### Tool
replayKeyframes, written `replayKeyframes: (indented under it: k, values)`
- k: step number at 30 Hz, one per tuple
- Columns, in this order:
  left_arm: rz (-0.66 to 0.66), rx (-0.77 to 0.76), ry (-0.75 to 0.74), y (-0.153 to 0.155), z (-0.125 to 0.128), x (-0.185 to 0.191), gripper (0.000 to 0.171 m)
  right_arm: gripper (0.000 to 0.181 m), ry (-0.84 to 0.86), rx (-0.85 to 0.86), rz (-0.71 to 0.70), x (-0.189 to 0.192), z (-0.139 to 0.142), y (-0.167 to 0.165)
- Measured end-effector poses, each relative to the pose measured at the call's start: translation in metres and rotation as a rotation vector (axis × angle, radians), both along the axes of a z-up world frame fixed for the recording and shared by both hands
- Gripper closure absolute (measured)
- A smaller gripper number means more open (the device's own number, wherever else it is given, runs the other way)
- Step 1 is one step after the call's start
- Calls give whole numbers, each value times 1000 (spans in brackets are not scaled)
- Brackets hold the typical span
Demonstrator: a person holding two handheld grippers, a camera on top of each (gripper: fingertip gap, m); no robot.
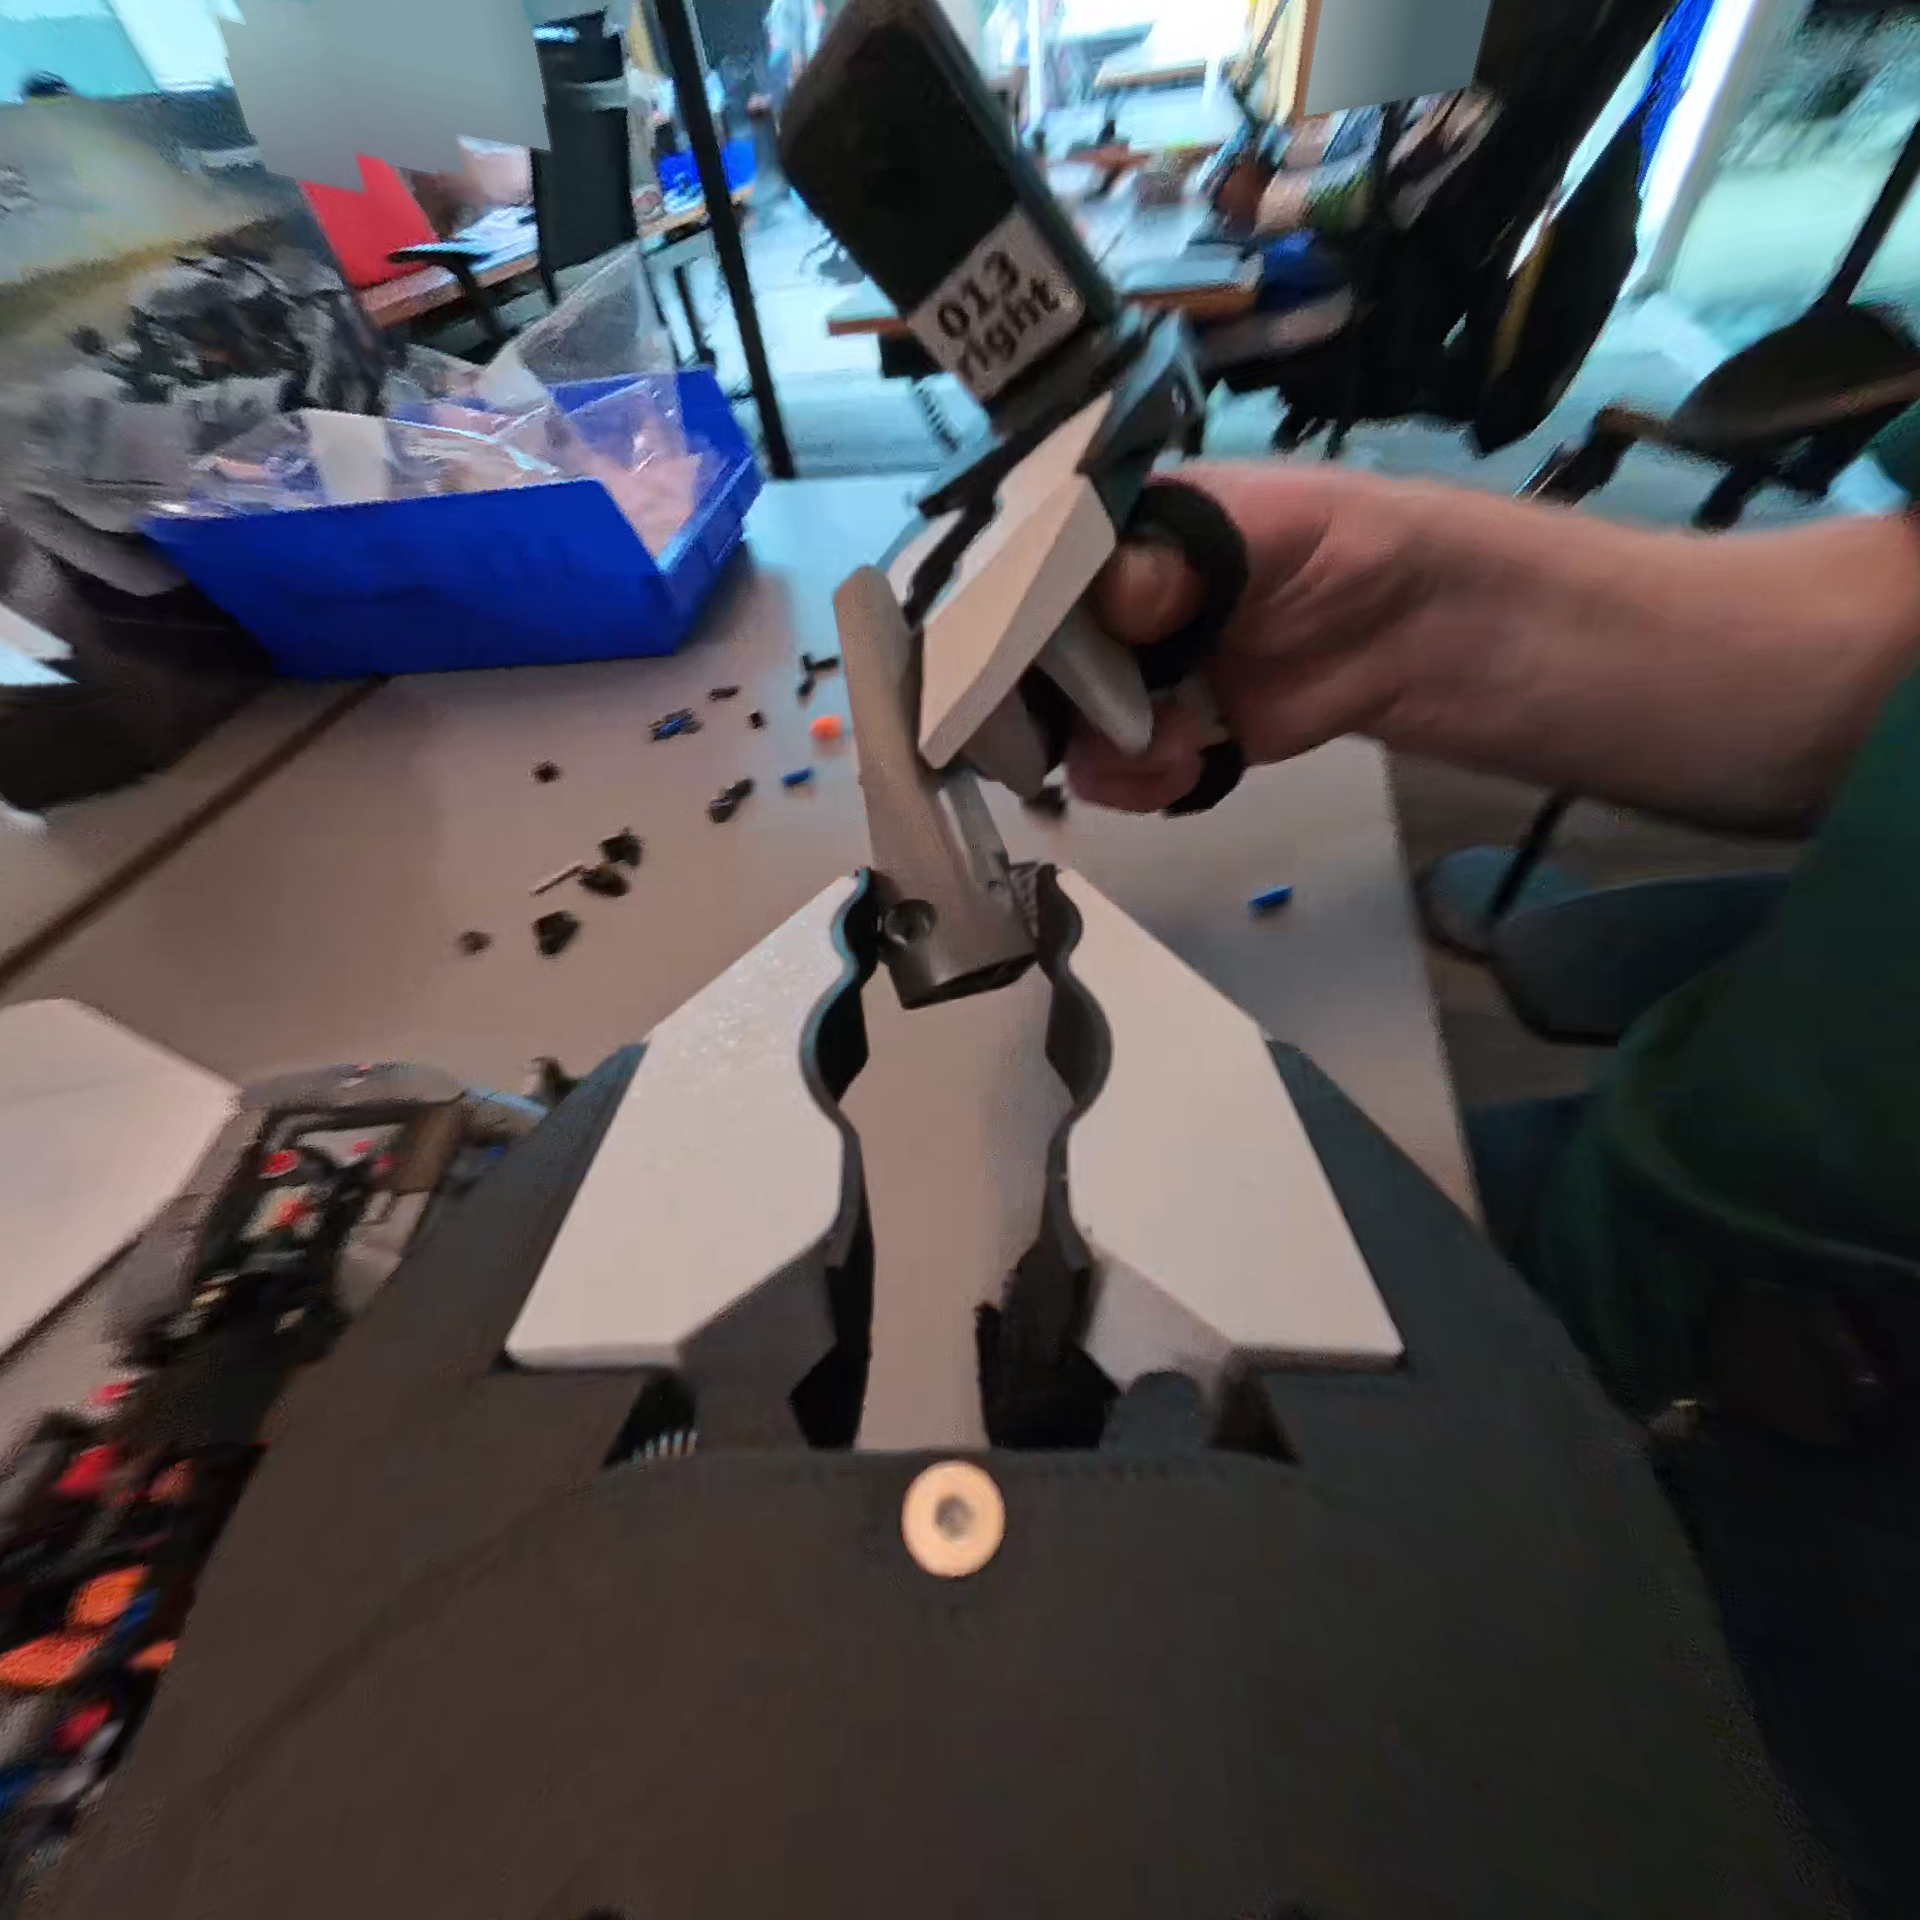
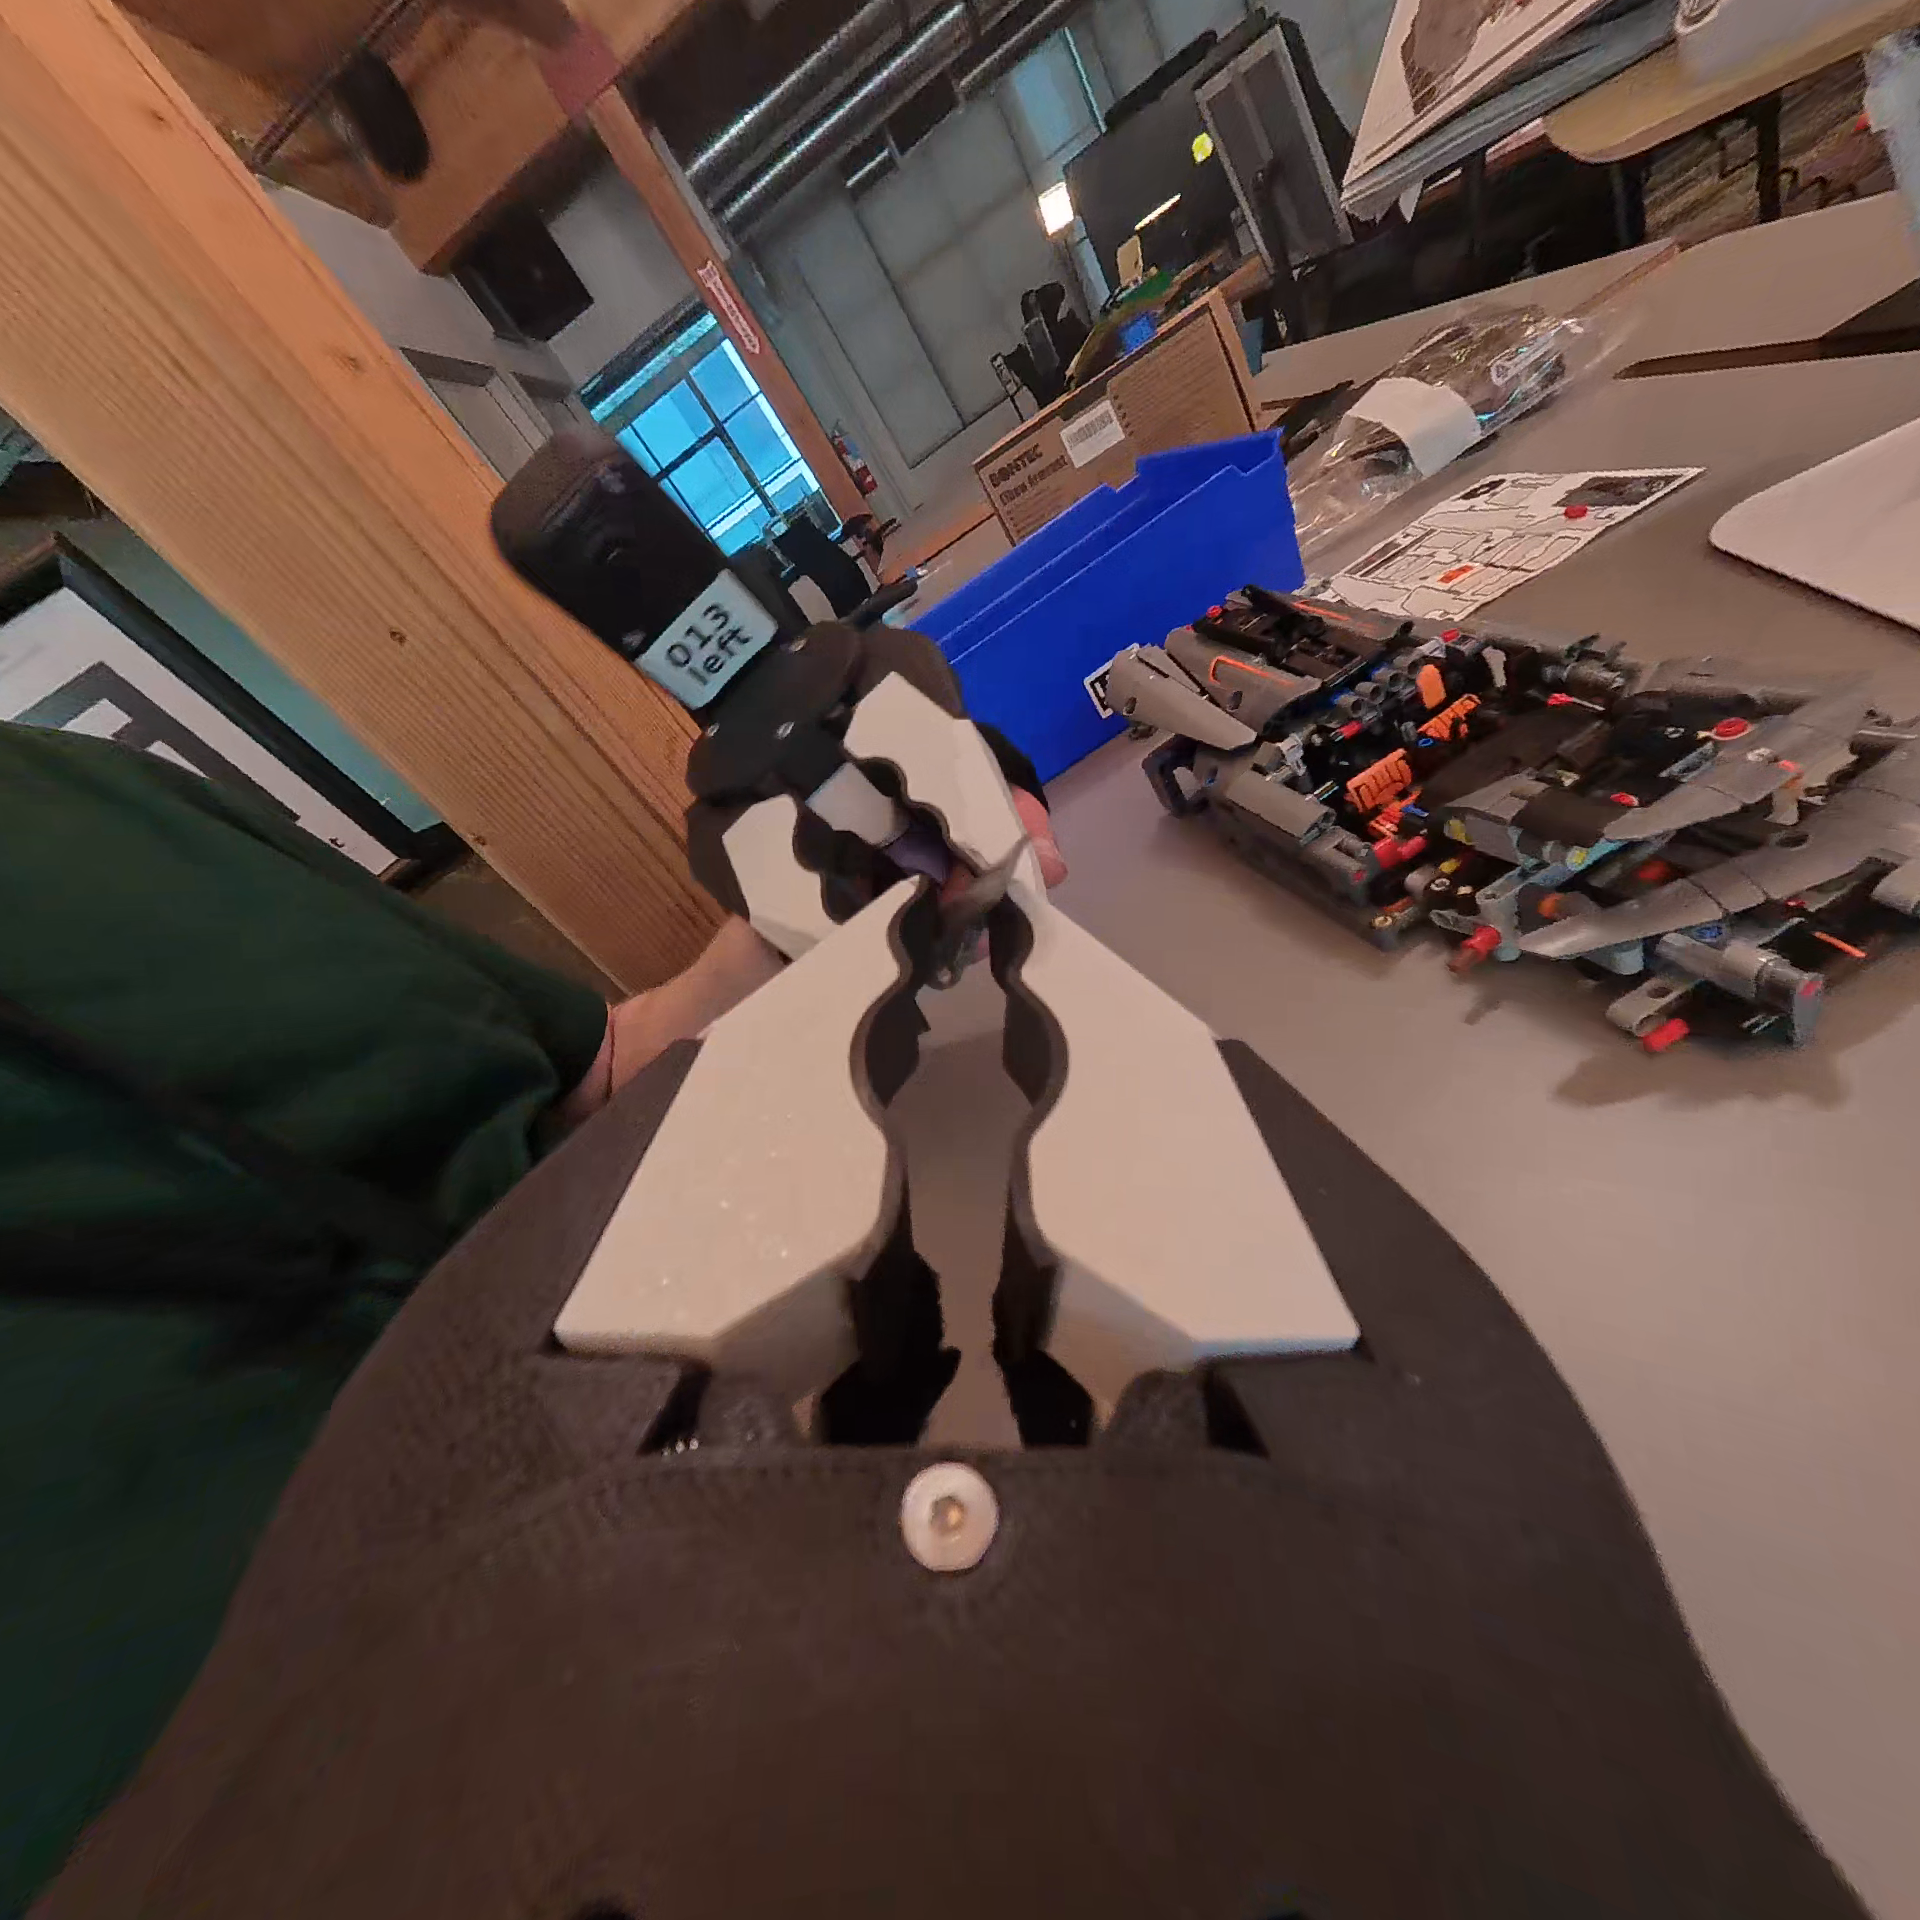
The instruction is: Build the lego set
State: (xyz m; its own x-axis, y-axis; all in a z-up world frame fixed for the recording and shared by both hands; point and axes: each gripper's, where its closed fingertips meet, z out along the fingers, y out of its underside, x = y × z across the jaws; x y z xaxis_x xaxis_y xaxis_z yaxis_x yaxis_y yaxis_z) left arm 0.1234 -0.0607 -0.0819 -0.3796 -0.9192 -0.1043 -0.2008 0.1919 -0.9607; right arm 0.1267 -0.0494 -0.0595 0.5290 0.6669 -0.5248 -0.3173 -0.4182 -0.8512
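- Left gripper (image 1: 954, 914): we find its tips clamped on the lower end of a long grey lego piece (image 1: 914, 831), held above the table (image 1: 312, 883).
- Right gripper (image 2: 956, 935): we see it meeting the left one tip to tip. A small grey part sits between its tips, but whether they press on it we cannot tell.
- Grey lego piece: rises from the left gripper's tips, tilted towards the right gripper.
- Lego model (image 2: 1507, 790): partly built, grey and black with orange and red parts, lying flat on the table, well apart from both grippers.
- Loose pieces (image 1: 613, 862): small black, blue and orange bits scattered on the table beyond the left gripper.
- Blue bin (image 1: 468, 551): at the far side of the table, holding clear plastic bags (image 1: 499, 416).
- Printed sheet (image 2: 1496, 540): flat behind the model.
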Motion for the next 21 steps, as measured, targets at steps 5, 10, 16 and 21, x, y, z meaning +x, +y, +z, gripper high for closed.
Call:
replayKeyframes:
  k: [5, 10, 16, 21]
  values:
    - [-216, -462, -39, -6, 27, -6, 144, 155, 98, 69, 47, 2, 17, -11]
    - [-468, -764, 10, -21, 39, -16, 144, 156, 28, 186, 77, 4, 25, -14]
    - [-573, -939, 12, -26, 48, -15, 144, 180, 69, 249, 121, -1, 36, -15]
    - [-618, -1014, 26, -27, 50, -16, 143, 180, 81, 290, 102, -1, 37, -16]
